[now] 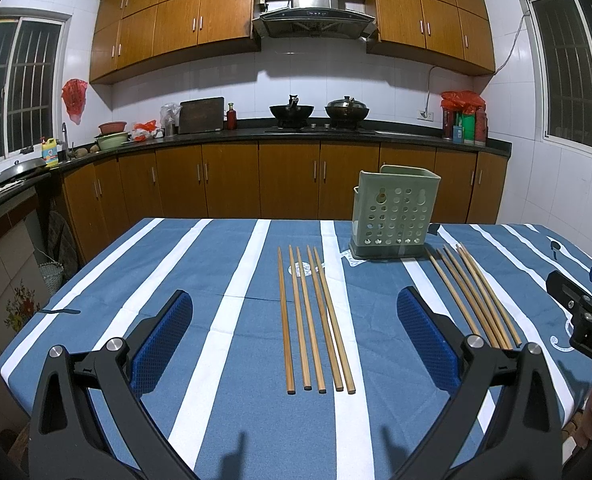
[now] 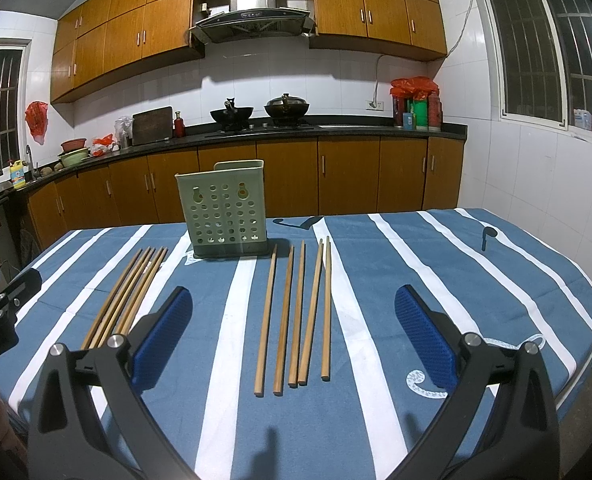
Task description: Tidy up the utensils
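Note:
Two groups of wooden chopsticks lie on a blue and white striped tablecloth. In the left wrist view, the left group [image 1: 313, 320] lies straight ahead between my open left gripper's [image 1: 296, 320] fingers, and the right group [image 1: 473, 294] lies beyond its right finger. A green perforated utensil holder [image 1: 393, 214] stands upright behind them. In the right wrist view, the right group [image 2: 296, 316] lies between my open right gripper's [image 2: 294, 320] fingers, the left group [image 2: 126, 294] lies at the left, and the holder [image 2: 224, 210] stands behind. Both grippers are empty.
The table [image 1: 136, 280] ends at its far edge before wooden kitchen cabinets [image 1: 288, 180] and a counter with two woks [image 1: 292, 110]. The right gripper's body [image 1: 583, 312] shows at the right edge of the left wrist view.

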Available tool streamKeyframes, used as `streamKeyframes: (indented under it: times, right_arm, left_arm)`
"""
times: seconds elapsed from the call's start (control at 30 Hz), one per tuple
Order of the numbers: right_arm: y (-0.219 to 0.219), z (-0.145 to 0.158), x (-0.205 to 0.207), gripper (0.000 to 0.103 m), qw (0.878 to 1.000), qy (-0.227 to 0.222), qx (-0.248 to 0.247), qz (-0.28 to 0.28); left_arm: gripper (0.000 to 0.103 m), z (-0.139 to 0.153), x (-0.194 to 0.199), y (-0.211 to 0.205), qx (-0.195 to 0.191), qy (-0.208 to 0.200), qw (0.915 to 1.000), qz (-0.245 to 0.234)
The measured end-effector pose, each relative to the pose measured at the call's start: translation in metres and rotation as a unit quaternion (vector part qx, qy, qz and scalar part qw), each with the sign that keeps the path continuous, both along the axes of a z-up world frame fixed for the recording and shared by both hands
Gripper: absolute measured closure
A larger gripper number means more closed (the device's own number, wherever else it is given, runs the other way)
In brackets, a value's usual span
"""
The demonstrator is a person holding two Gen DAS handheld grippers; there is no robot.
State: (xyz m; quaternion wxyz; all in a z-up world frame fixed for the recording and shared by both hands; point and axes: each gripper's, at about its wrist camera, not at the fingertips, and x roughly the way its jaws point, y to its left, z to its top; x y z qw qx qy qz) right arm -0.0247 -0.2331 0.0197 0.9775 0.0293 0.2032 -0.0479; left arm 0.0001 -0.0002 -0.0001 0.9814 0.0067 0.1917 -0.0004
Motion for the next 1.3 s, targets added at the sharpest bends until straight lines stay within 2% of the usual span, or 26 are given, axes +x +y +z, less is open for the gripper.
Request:
streamKeyframes:
  times: [0.87,1.03,1.23,1.27,1.3]
  right_arm:
    - [-0.002,-0.001,0.000,0.004,1.000,0.004,0.002,-0.001]
    - [-0.011,-0.006,0.013,0.004,0.999,0.035,0.015,-0.016]
    - [-0.038,-0.024,0.036,0.004,0.994,0.089,0.047,-0.050]
    - [-0.041,-0.027,0.040,0.005,0.992,0.098,0.047,-0.056]
    - [-0.043,-0.031,0.046,0.014,0.991,0.111,0.046,-0.061]
  left_arm:
    - [0.002,0.000,0.000,0.001,-0.001,0.003,1.0000,0.000]
    - [0.002,-0.006,0.008,0.008,-0.011,0.034,0.9993,0.006]
    - [0.002,-0.024,0.033,0.032,-0.023,0.107,0.9930,0.043]
    - [0.002,-0.027,0.037,0.035,-0.022,0.118,0.9917,0.048]
    - [0.002,-0.029,0.041,0.037,-0.022,0.126,0.9905,0.051]
